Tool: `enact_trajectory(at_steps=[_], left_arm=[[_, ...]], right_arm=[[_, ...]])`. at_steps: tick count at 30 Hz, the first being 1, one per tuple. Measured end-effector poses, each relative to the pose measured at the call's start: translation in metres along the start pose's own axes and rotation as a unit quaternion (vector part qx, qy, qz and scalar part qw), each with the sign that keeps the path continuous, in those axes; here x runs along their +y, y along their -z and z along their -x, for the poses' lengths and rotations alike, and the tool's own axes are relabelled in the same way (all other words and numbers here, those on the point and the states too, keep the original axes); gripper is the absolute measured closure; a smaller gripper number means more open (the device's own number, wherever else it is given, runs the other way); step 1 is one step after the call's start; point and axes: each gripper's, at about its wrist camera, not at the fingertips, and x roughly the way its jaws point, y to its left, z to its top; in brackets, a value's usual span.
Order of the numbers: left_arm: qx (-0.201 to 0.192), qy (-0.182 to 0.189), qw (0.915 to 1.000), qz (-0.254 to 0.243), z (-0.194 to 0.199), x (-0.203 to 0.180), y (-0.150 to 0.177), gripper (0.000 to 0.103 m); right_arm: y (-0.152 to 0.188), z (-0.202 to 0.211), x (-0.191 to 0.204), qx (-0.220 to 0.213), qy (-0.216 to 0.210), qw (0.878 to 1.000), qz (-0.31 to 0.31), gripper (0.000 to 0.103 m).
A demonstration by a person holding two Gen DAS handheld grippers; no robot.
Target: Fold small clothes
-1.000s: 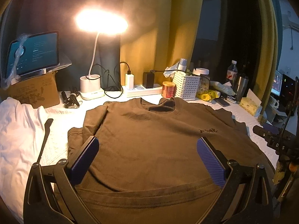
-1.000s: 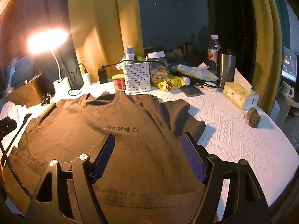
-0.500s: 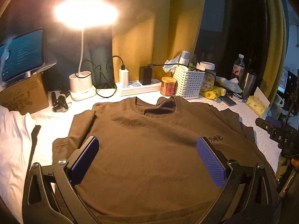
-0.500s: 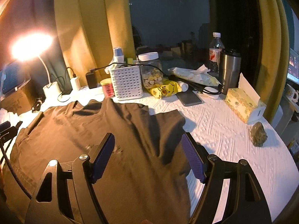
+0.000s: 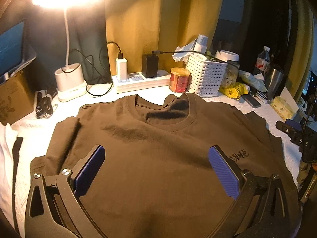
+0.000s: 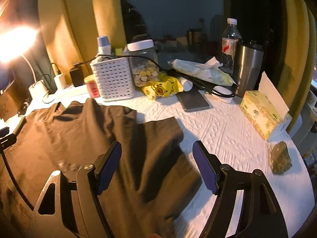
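White textured tabletop under yellow curtains, cluttered along the back edge. A brown t-shirt lies flat across the middle. Left gripper and right gripper both hover wide open, holding nothing. Only the right view shows the tissue box and the rock; the lamp base is clearer on the left.

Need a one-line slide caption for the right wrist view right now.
Open right gripper above the sleeve edge of a brown T-shirt spread on a white textured cloth.
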Motion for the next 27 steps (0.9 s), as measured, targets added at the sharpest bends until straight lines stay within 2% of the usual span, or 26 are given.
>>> enact_trajectory(at_steps=[6, 15, 18, 23, 24, 25, 27], left_arm=[[0.019, -0.006, 0.9998, -0.001, -0.025, -0.001, -0.007, 0.001], [0.046, -0.021, 0.9987, -0.002, -0.053, 0.002, -0.014, 0.001], [0.051, -0.023, 0.9984, -0.002, -0.059, 0.003, -0.015, 0.001], [0.060, -0.022, 0.9979, -0.001, -0.063, 0.005, -0.014, 0.001], [0.061, -0.021, 0.9979, -0.001, -0.064, 0.005, -0.013, 0.001], [0.061, -0.019, 0.9980, -0.001, -0.063, 0.004, -0.013, 0.001], [0.060, -0.016, 0.9981, -0.002, -0.062, 0.004, -0.013, 0.001]], right_arm=[[-0.016, -0.031, -0.022, 0.016, 0.007, 1.000, -0.001, 0.026], [-0.027, -0.086, -0.048, 0.072, -0.004, 0.997, -0.014, 0.026], [-0.024, -0.102, -0.050, 0.097, -0.017, 0.995, -0.015, 0.026], [-0.023, -0.107, -0.040, 0.105, -0.015, 0.994, 0.007, 0.030], [-0.022, -0.107, -0.038, 0.105, -0.009, 0.994, 0.013, 0.036], [-0.022, -0.106, -0.035, 0.104, -0.008, 0.994, 0.019, 0.050], [-0.022, -0.106, -0.030, 0.102, -0.012, 0.994, 0.029, 0.060]])
